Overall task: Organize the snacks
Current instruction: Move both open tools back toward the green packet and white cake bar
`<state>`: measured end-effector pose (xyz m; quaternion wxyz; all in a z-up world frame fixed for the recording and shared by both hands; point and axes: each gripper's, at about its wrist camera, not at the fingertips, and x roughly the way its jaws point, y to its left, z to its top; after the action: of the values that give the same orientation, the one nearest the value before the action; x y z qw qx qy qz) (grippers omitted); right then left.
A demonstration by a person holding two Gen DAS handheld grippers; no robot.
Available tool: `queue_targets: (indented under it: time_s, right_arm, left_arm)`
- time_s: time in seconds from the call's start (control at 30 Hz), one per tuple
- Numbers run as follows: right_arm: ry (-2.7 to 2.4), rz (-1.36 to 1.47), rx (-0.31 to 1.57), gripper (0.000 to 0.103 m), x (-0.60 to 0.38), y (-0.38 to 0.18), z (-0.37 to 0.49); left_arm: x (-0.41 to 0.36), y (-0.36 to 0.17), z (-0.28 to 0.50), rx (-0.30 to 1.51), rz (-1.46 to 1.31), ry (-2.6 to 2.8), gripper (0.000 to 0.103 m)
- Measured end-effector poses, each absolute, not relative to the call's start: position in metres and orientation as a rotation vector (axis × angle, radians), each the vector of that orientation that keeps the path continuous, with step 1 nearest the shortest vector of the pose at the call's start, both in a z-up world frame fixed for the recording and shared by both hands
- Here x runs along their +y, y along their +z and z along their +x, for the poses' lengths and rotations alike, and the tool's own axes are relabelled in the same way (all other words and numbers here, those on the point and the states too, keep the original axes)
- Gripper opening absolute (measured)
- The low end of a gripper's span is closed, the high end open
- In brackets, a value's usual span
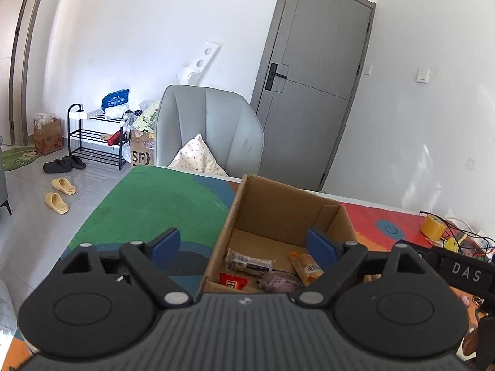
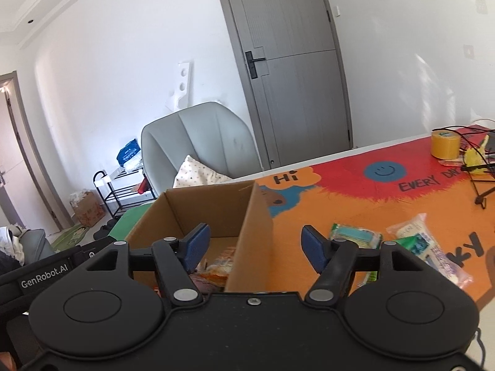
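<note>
An open cardboard box point(image 1: 278, 204) stands on the colourful table mat point(image 1: 161, 210). Inside lie a clear-wrapped bar point(image 1: 249, 261), a red packet point(image 1: 232, 281), a purple snack point(image 1: 280, 279) and an orange packet point(image 1: 306, 264). My left gripper point(image 1: 244, 242) is open and empty, straddling the box's left wall. My right gripper point(image 2: 252, 244) is open and empty above the box's point(image 2: 247, 216) right wall. A green packet point(image 2: 355, 236) and a clear-wrapped green and purple packet point(image 2: 423, 244) lie on the mat right of the box.
A yellow tape roll point(image 2: 445, 143) and tangled cables point(image 2: 476, 160) sit at the table's far right. A grey chair point(image 1: 210, 130) with a pillow stands behind the table, before a grey door point(image 1: 312, 83). A shoe rack point(image 1: 92, 139) and slippers are on the floor left.
</note>
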<state>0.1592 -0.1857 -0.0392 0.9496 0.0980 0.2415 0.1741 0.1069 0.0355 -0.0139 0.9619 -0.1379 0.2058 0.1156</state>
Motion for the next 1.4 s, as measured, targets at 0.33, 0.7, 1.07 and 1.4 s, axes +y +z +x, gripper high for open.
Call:
queue_targets:
  time_s: [0.33, 0.7, 1.07, 1.4]
  right_arm:
    - [0.289, 0.233, 0.495, 0.081, -0.228, -0.046, 0.146]
    - [0.233, 0.244, 0.489, 0.091, -0.272, -0.051, 0.132]
    - [0.167, 0.268, 0.479, 0.089, -0.309, -0.057, 0.126]
    - [0.123, 0.299, 0.49, 0.077, -0.335, -0.068, 0.127]
  left_arm:
    - [0.005, -0.015, 0.101, 0.425, -0.246, 0.198, 0.095]
    - [-0.035, -0.018, 0.097, 0.439, -0.229, 0.14, 0.095]
    - [-0.069, -0.017, 0.099, 0.441, -0.2, 0.079, 0.095]
    - [-0.097, -0.022, 0.105, 0.455, -0.176, 0.023, 0.095]
